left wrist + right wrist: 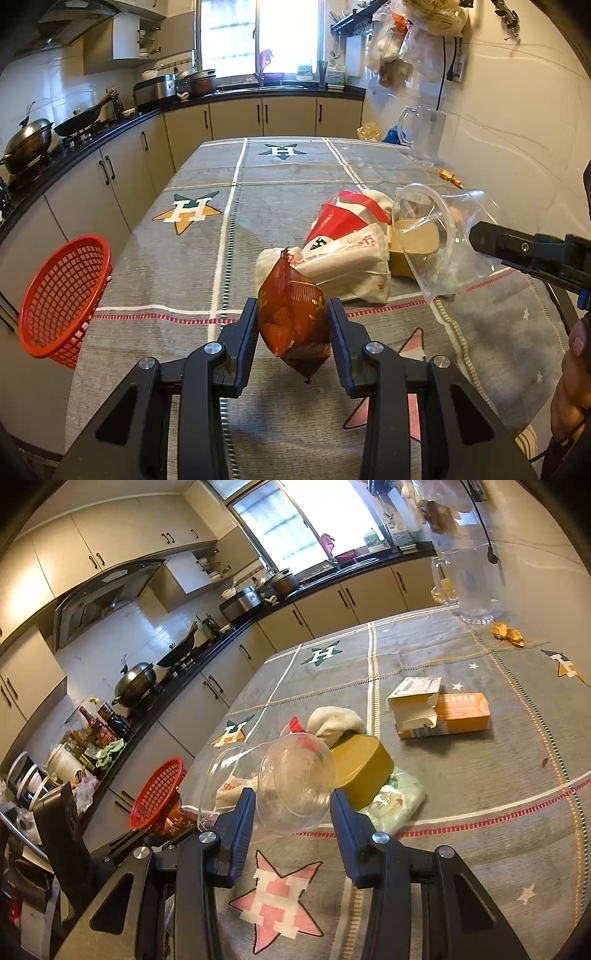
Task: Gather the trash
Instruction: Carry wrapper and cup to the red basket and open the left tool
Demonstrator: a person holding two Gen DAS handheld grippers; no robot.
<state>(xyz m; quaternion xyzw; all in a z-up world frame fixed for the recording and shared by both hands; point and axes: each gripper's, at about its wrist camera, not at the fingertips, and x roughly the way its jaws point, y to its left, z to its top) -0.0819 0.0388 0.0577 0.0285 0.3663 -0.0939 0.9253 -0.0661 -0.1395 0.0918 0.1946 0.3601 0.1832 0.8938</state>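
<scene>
My left gripper (291,314) is shut on a dark red snack packet (293,321) and holds it above the table. My right gripper (293,805) is shut on a clear plastic cup (295,786), held on its side above the table; the cup also shows in the left wrist view (436,236). The red mesh basket (64,299) hangs off the table's left edge; it also shows in the right wrist view (157,794). A red-and-white crumpled bag (347,243) and a yellow round box (364,771) lie on the table between the grippers.
An orange carton with a white box (439,710) lies to the right. A green-white packet (395,801) sits under the yellow box. A glass pitcher (471,587) and orange scraps (508,633) stand at the far right. Kitchen counters run along the left and back.
</scene>
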